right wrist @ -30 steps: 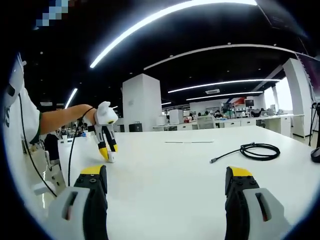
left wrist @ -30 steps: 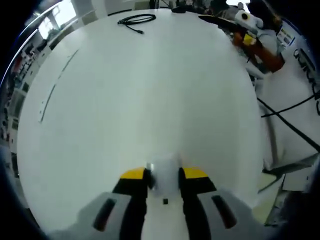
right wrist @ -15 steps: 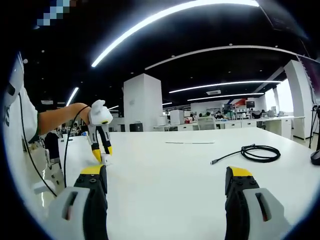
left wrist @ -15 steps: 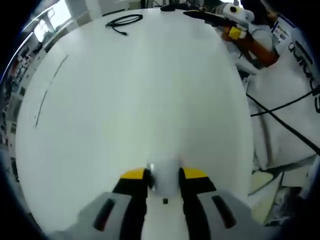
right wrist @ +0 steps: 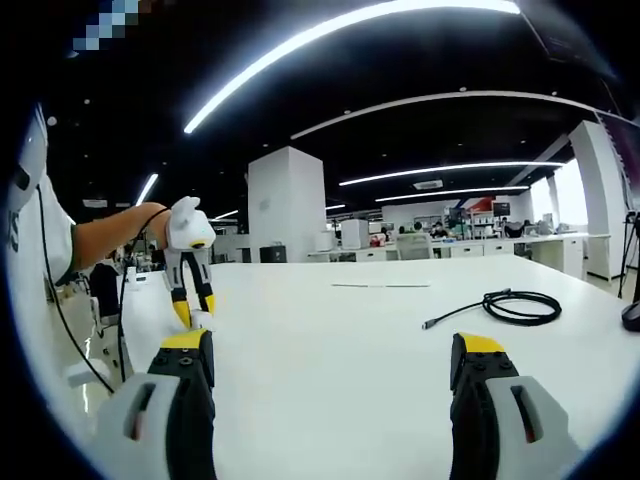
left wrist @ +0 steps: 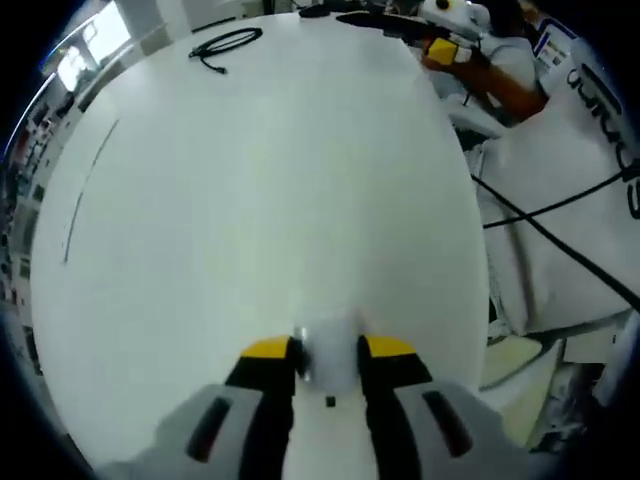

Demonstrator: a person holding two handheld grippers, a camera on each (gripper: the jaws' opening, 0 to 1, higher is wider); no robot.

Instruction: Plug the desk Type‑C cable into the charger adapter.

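A white charger adapter sits pinched between the yellow-tipped jaws of my left gripper, held just above the white table. The black Type-C cable lies coiled at the far end of the table. In the right gripper view the cable coil rests to the right, its plug end pointing left. My right gripper stands open low over the table, nothing between its jaws. The left gripper hangs at the left there, tips down near the table's edge.
A thin dark line marks the tabletop. A dark rounded object lies at the far right edge. A person's white shirt with black leads borders the table's right edge in the left gripper view. Office desks fill the background.
The left gripper, still shut on the adapter, has moved left toward the table's edge in the right gripper view. The right gripper has stayed put and open.
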